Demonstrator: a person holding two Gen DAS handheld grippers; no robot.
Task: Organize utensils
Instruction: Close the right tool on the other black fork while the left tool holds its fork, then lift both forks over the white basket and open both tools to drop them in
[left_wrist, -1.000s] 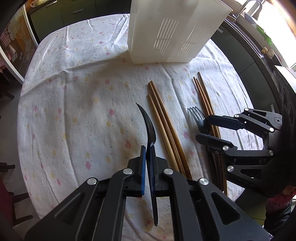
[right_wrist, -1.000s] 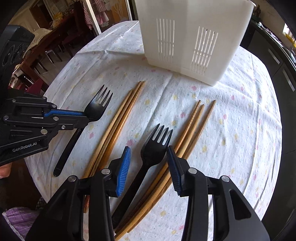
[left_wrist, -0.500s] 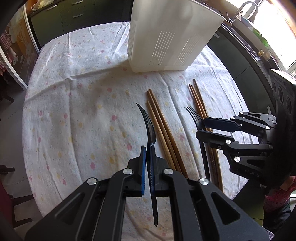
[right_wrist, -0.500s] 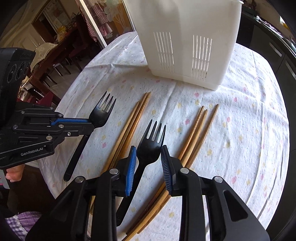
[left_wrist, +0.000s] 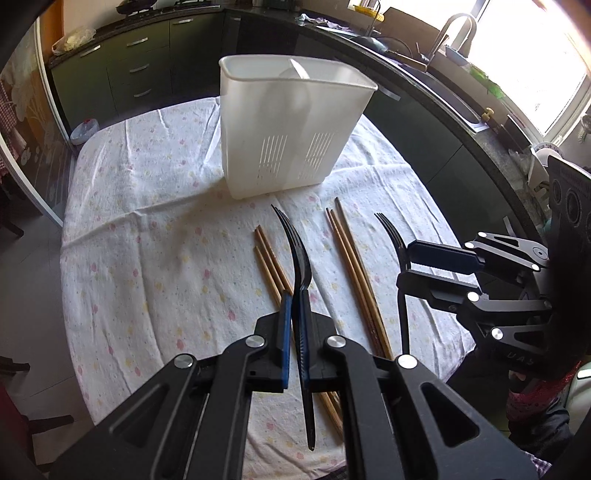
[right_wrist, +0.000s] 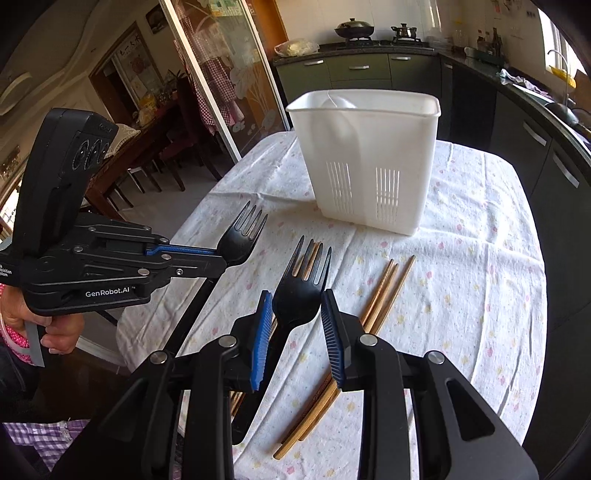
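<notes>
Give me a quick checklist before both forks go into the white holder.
1. Left gripper shut on its black plastic fork: ok.
2. Right gripper shut on the second black plastic fork: ok, pads grip the fork head's edges.
3. Both forks lifted off the flowered tablecloth: ok.
4. White slotted plastic utensil holder upright, top open: ok.
5. Room inside the holder: cannot tell; a white utensil already stands inside.
6. Wooden chopsticks still on the cloth: not ok, unsorted.
</notes>
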